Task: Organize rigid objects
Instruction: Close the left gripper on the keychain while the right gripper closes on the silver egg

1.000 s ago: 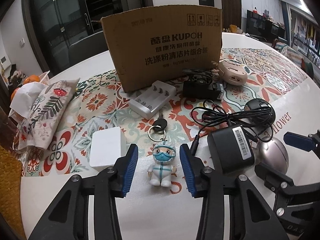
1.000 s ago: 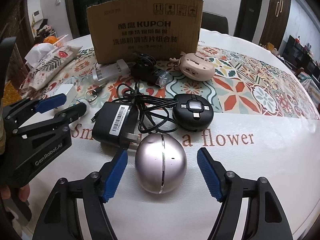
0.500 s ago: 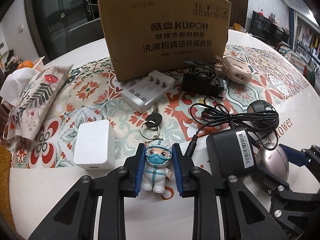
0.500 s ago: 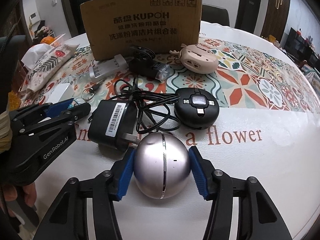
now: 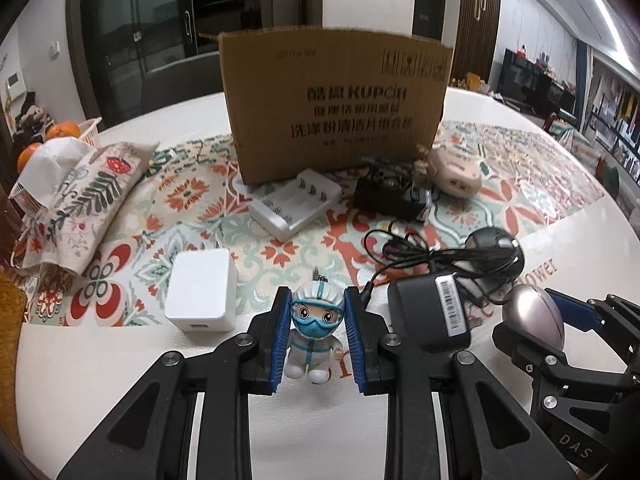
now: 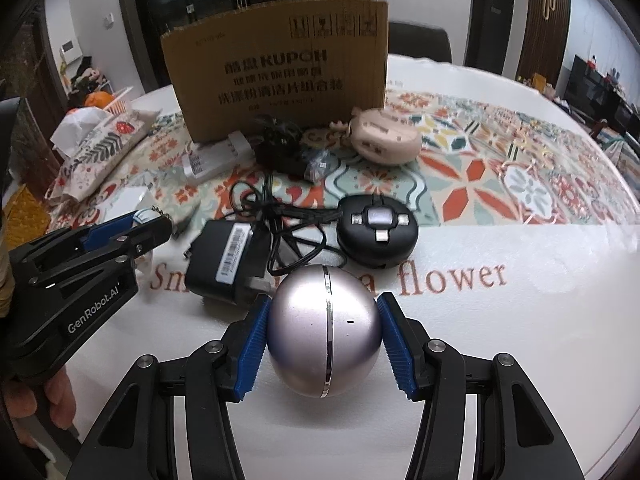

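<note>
Patterned cloth covers our round table (image 5: 100, 360). Left view: the left gripper (image 5: 318, 340) clamps the doll keychain (image 5: 316, 332); we lift straight so its chain clears the black charger (image 5: 428, 316) and white cube (image 5: 200, 292). Right view: the right gripper (image 6: 326, 340) squeezes the silver ball (image 6: 324, 332); we grip firmly, since it may slip, and pass over the tangled cable (image 6: 280, 220) to the cardboard box (image 6: 280, 68).
</note>
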{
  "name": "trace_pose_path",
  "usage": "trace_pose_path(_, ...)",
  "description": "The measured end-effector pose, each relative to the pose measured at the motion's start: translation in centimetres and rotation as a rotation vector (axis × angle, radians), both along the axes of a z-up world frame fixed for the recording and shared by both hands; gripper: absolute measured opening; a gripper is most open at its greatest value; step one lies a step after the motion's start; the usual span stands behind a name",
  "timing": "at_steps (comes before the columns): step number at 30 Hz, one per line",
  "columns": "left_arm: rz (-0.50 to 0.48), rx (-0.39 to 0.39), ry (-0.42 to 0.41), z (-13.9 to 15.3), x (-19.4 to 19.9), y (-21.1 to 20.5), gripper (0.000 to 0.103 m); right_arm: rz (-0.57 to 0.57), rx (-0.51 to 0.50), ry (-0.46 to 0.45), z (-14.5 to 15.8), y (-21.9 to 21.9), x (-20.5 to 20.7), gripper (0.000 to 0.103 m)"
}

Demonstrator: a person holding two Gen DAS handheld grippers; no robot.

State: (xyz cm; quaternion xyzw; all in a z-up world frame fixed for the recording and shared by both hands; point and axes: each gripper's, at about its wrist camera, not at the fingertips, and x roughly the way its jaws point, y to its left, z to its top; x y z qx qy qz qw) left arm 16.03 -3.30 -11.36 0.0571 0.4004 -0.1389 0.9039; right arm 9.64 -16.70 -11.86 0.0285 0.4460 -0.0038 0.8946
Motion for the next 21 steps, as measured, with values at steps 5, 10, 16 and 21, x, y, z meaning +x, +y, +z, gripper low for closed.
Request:
trace_pose_path(5, -0.003, -0.015, -0.038, 1.6, -0.5, 0.0, 0.027, -0.002, -0.012, -0.053, 1.5, -0.2, -0.3, 0.055)
trace_pose_path(10, 0.012, -0.031, -0.078, 3.5, -1.0, 0.2, 0.027, -0.001, -0.022, -0.126, 3.3, -0.4, -0.7, 0.055)
trace_pose_path(16, 0.035, -0.073, -0.104, 5.7, -1.2, 0.6, 0.027, 0.011, -0.007, -0.199, 5.6, -0.6, -0.7, 0.055)
trace_pose_path(21, 0.056, -0.105, -0.119, 7.2, -1.2, 0.9, 0.027, 0.038, 0.001, -0.241, 7.2, -0.4, -0.3, 0.055)
